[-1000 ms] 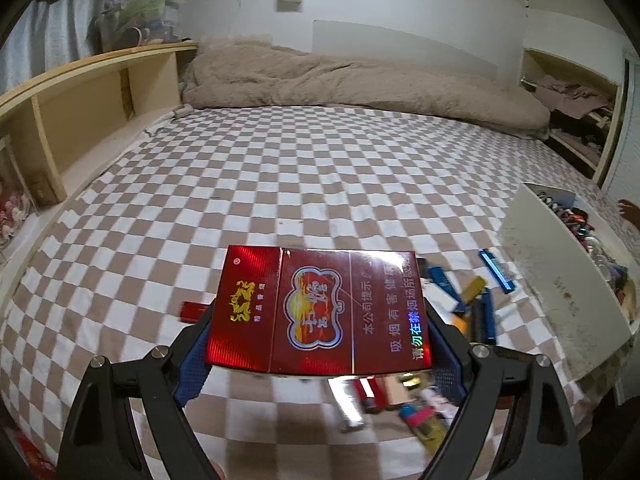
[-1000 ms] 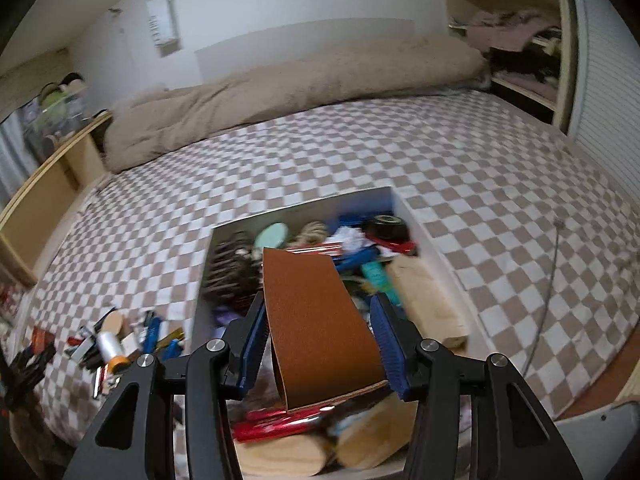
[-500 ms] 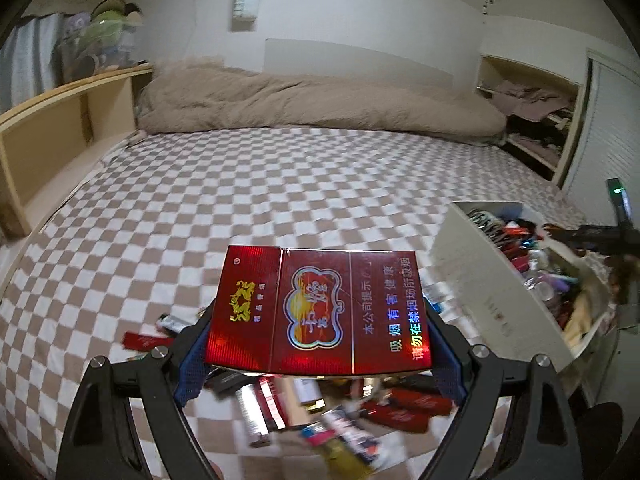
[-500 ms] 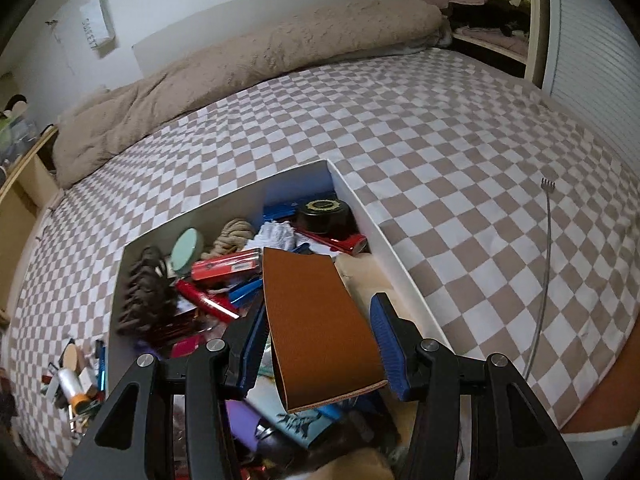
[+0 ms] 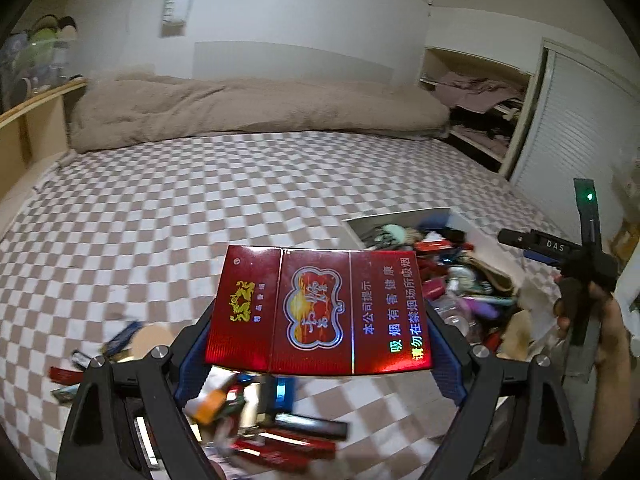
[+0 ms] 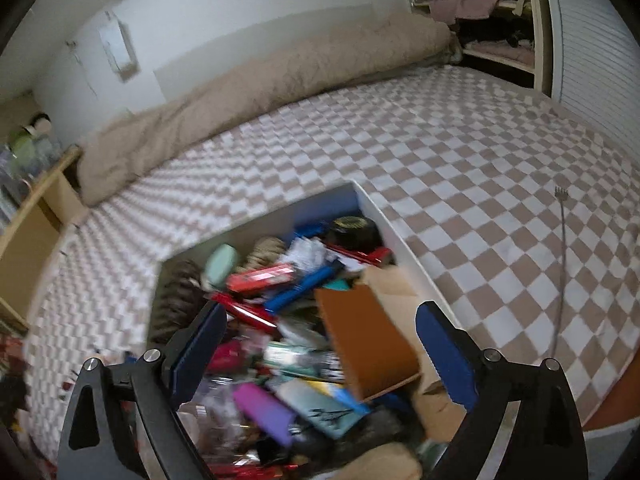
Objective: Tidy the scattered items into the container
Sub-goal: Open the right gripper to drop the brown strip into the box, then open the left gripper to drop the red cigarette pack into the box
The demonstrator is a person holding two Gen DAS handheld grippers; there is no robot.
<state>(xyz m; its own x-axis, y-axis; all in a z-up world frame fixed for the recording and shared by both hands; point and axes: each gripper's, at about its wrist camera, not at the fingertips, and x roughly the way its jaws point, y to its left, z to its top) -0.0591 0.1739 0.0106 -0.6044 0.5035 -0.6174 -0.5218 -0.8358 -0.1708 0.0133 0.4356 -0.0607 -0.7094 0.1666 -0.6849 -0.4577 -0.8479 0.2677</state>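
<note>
My left gripper (image 5: 320, 336) is shut on a flat red cigarette carton (image 5: 320, 312) and holds it above the checkered bed, left of the white container (image 5: 404, 216). Scattered small items (image 5: 264, 420) lie on the bed below it. My right gripper (image 6: 320, 344) is open above the container (image 6: 376, 208), which is full of mixed items. A brown card box (image 6: 368, 344) lies loose in the container between the spread fingers, nearer the right one. The right gripper also shows at the right edge of the left wrist view (image 5: 560, 252).
A beige duvet (image 5: 256, 112) lies along the far side of the bed. A wooden shelf (image 5: 28, 132) stands on the left and an open closet (image 5: 480, 108) on the right. A metal back scratcher (image 6: 560, 264) lies on the bed right of the container.
My right gripper has opened and let go of the brown box, which now lies in the container. My left gripper has carried the red carton rightward, closer to the container.
</note>
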